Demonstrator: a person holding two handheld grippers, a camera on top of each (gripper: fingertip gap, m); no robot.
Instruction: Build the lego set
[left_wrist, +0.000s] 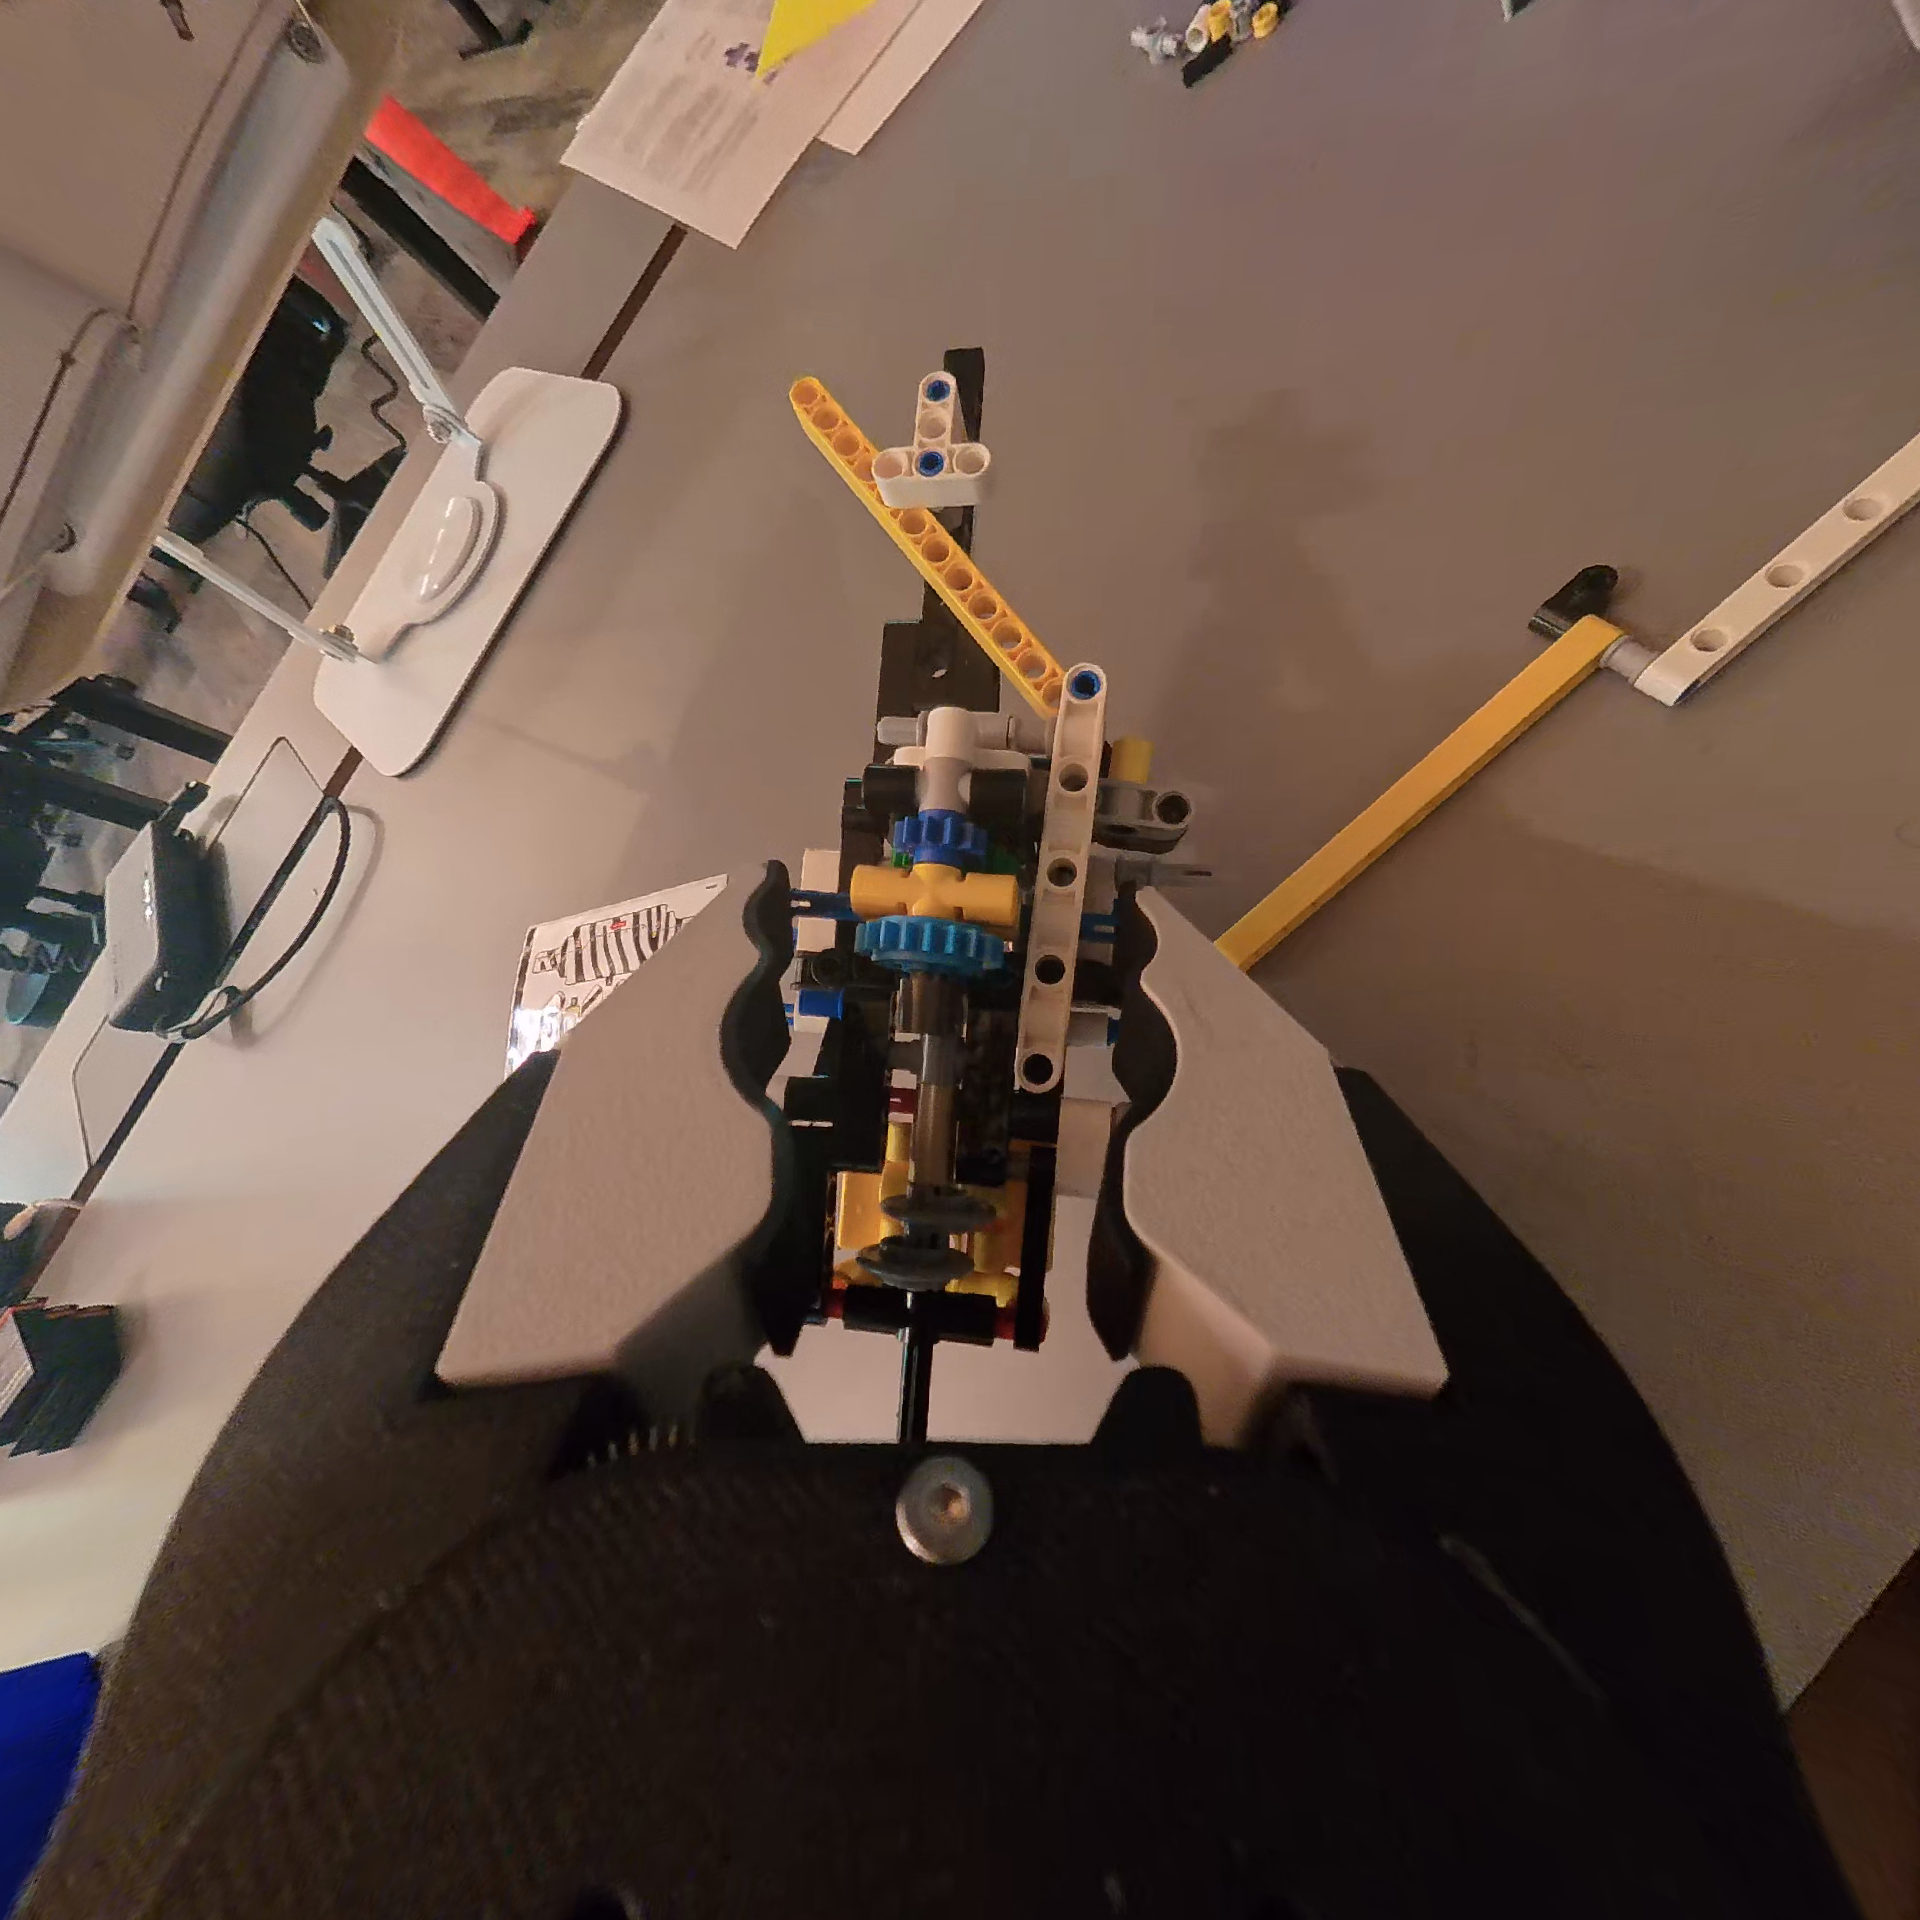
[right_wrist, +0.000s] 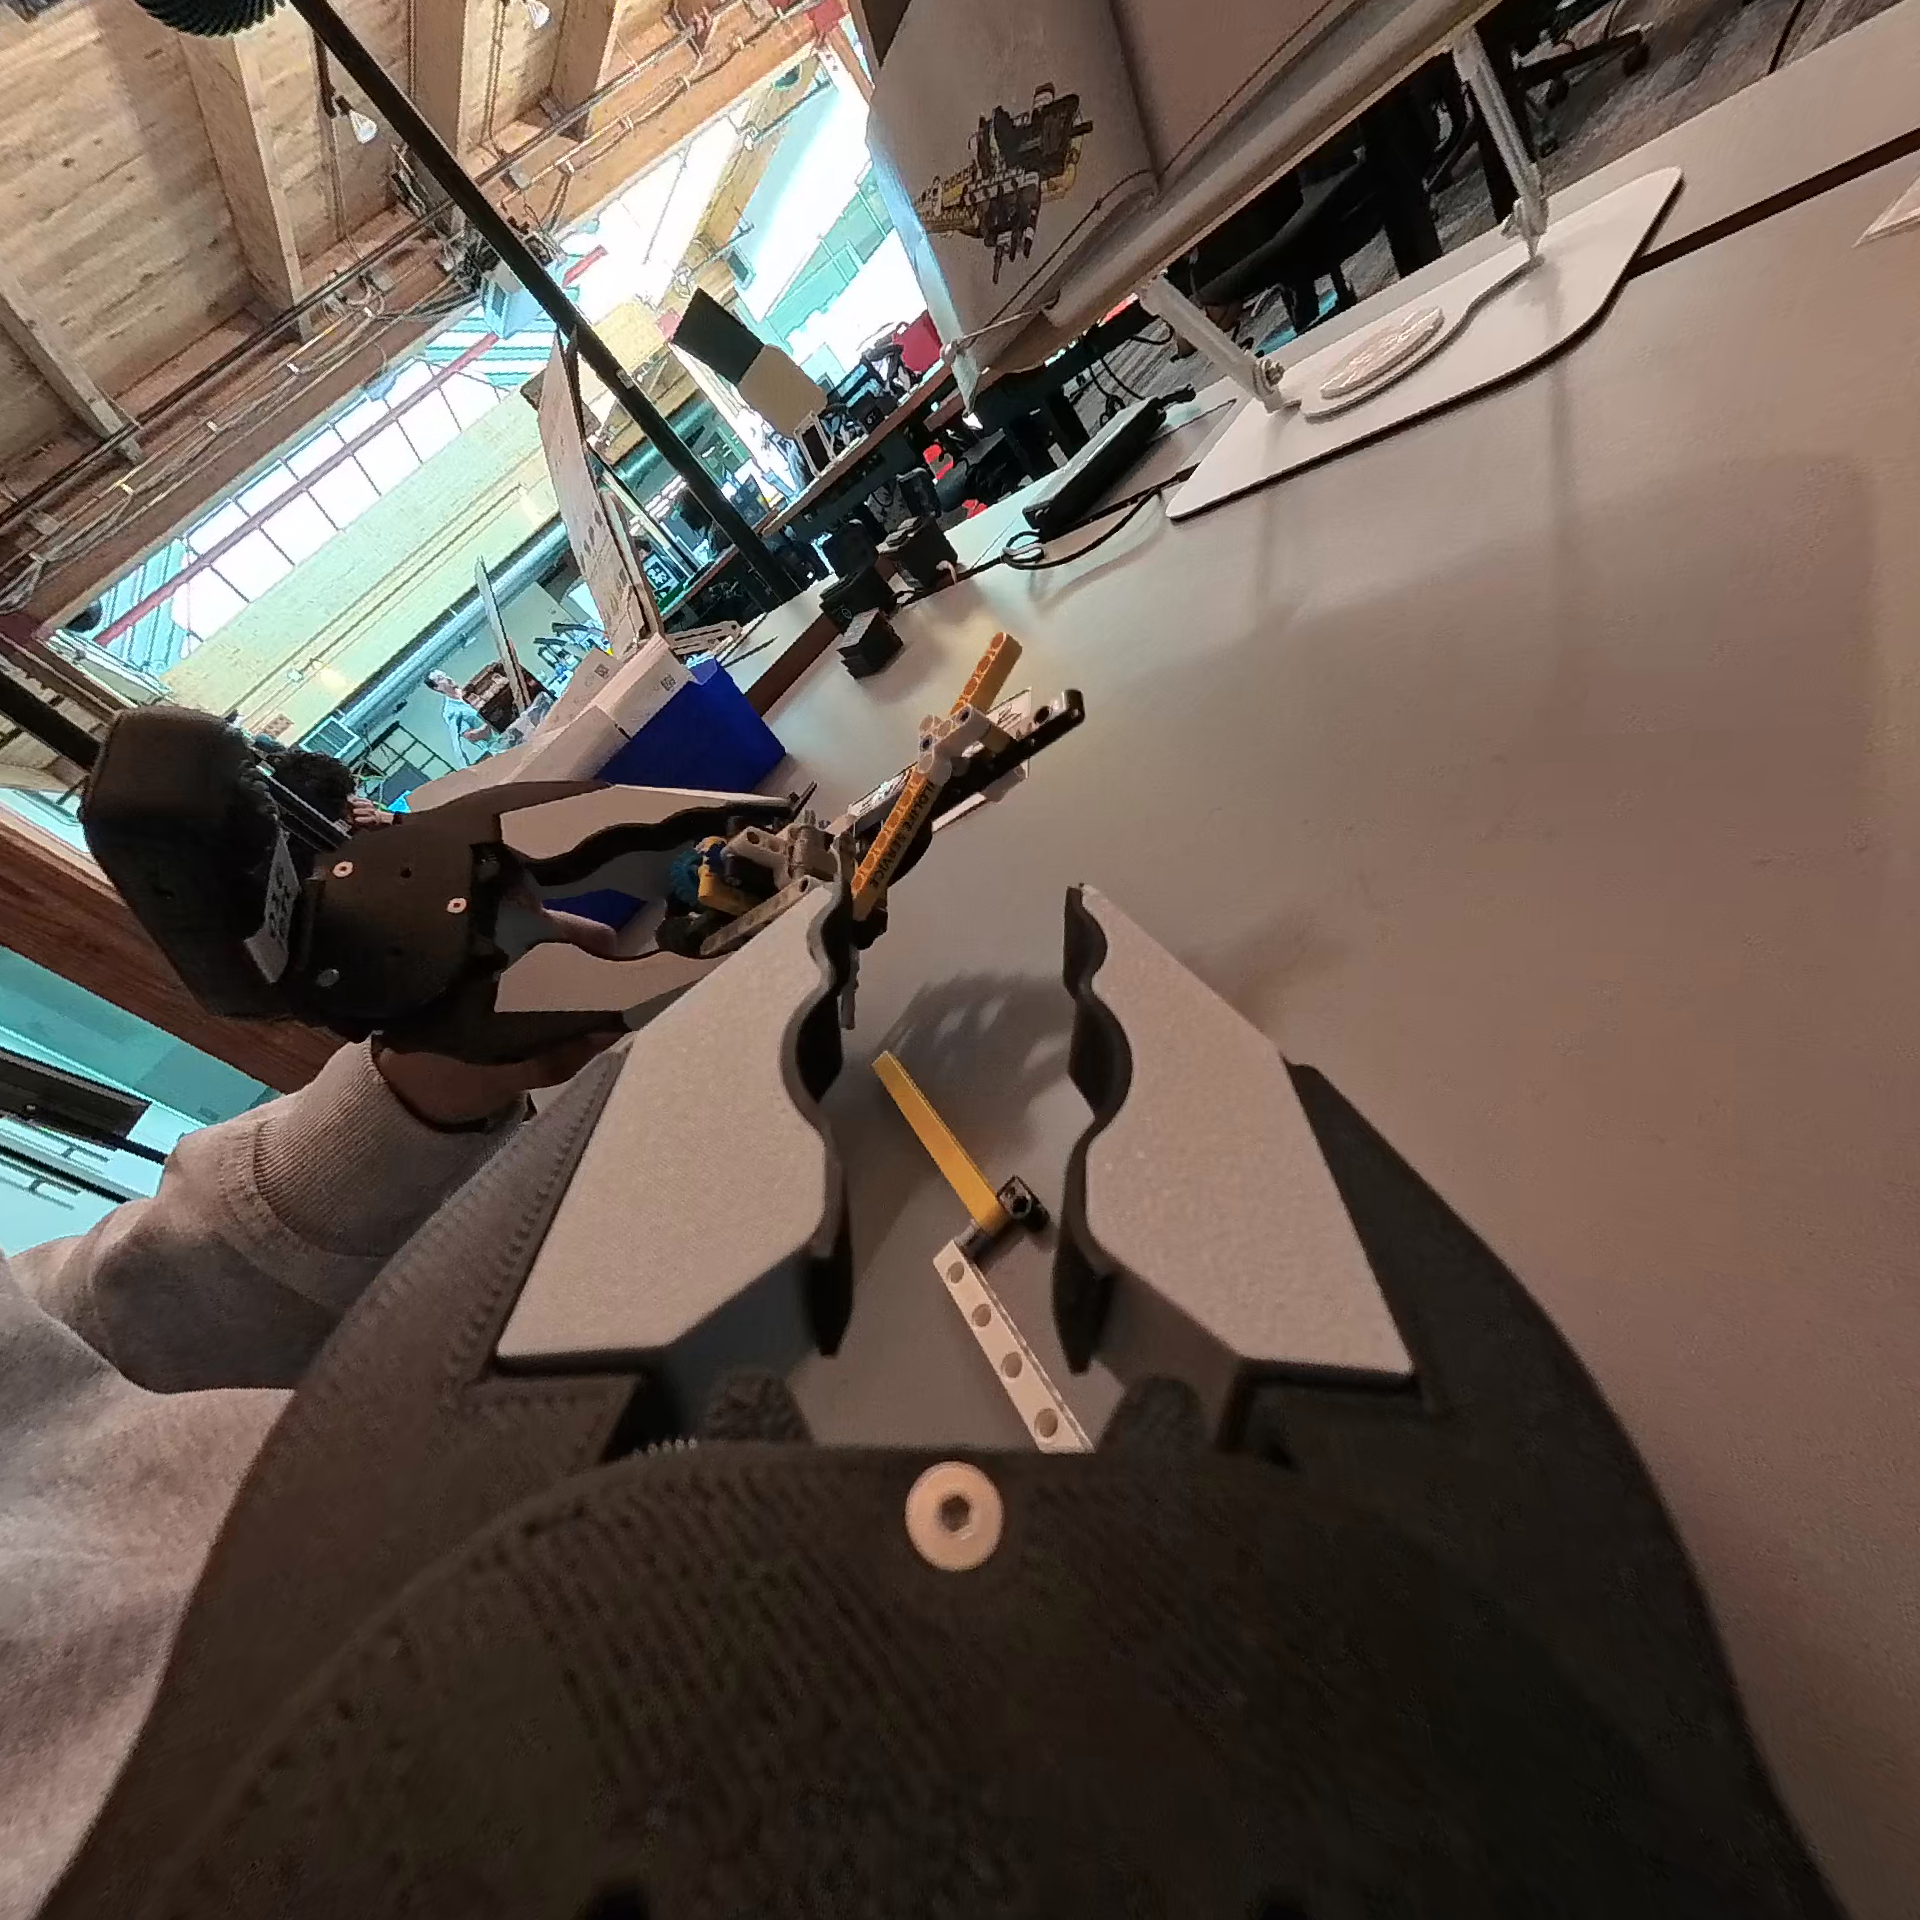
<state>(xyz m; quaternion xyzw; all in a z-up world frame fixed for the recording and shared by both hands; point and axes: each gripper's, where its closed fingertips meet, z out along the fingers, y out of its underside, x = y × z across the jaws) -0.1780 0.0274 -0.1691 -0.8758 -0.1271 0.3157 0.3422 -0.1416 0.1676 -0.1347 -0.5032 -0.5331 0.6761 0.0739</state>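
The left gripper (left_wrist: 940, 914) clamps the lego model (left_wrist: 961, 935) above the grey table (left_wrist: 1455, 364). The right gripper (right_wrist: 951, 956) hangs open and empty over a loose yellow-and-white beam assembly (right_wrist: 977, 1216) lying on the table.

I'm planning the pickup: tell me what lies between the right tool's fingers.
In the right wrist view, the open right tool frames bare table and the loose yellow-and-white bar piece, untouched.

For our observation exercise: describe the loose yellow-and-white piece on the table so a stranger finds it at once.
On the grey table, look right of the model held in the left tongs. The flat strip lies alone: a yellow bar joined to a white holed beam, with a black connector at the joint.
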